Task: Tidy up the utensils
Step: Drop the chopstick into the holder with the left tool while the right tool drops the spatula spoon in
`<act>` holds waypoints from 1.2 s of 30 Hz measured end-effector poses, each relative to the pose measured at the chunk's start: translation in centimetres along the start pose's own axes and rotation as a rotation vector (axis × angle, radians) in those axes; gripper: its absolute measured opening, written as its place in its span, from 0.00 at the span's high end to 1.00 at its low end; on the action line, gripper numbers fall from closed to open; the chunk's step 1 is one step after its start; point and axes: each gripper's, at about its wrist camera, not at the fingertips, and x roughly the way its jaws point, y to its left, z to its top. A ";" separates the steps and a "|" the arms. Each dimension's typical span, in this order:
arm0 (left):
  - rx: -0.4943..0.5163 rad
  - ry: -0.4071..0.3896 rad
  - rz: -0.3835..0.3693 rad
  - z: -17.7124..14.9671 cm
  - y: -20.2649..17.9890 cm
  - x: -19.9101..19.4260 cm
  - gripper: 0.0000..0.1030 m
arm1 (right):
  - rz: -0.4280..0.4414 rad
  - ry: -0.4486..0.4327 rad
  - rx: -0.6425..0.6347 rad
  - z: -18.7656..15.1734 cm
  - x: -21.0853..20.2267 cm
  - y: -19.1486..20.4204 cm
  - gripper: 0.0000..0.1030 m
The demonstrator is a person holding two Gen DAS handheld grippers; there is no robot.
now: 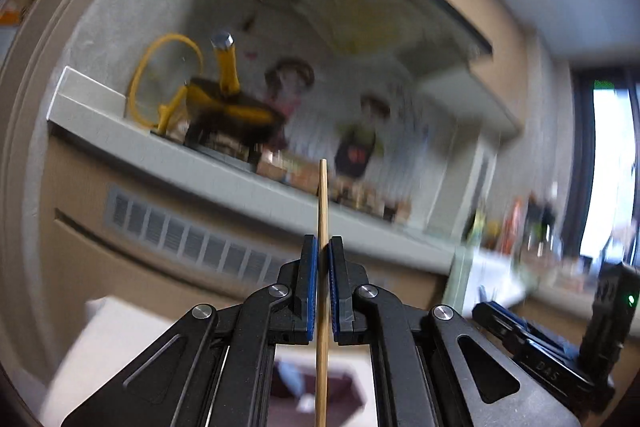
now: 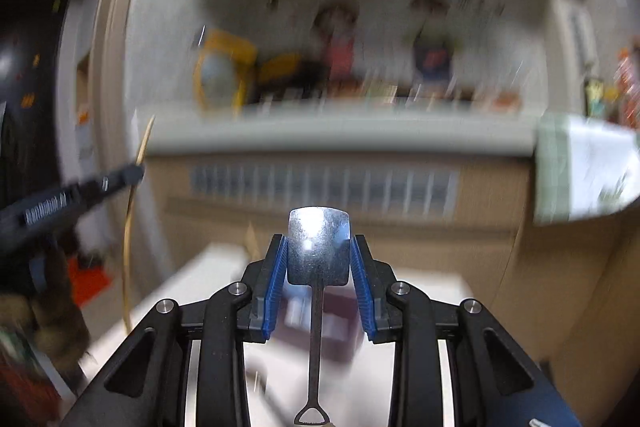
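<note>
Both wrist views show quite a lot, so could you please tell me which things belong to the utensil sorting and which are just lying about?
Part of the job:
- wooden chopstick, clamped in the left hand-held gripper
- shovel-shaped metal spoon, gripped by its bowl in the right hand-held gripper

Just lying about:
- yellow and black device on the grey ledge
- wall vent
- cartoon figure pictures

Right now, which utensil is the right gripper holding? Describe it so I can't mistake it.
Start at the right gripper and look between its blue-padded jaws. The metal spoon sits there, shovel-shaped: flat shiny squarish blade up, thin dark handle ending in a triangular loop. The left gripper instead holds a plain wooden chopstick.
</note>
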 end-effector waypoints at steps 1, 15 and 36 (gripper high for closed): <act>-0.011 -0.031 0.016 0.2 0.4 1.0 0.95 | -0.005 -0.043 0.005 1.0 0.4 0.0 0.72; -0.023 -0.050 0.133 -5.5 5.0 10.5 0.95 | 0.012 0.060 0.048 -1.4 11.5 -2.0 0.72; -0.066 0.293 0.253 -11.0 8.4 6.3 0.74 | -0.033 0.237 0.108 -7.1 10.8 -3.8 0.68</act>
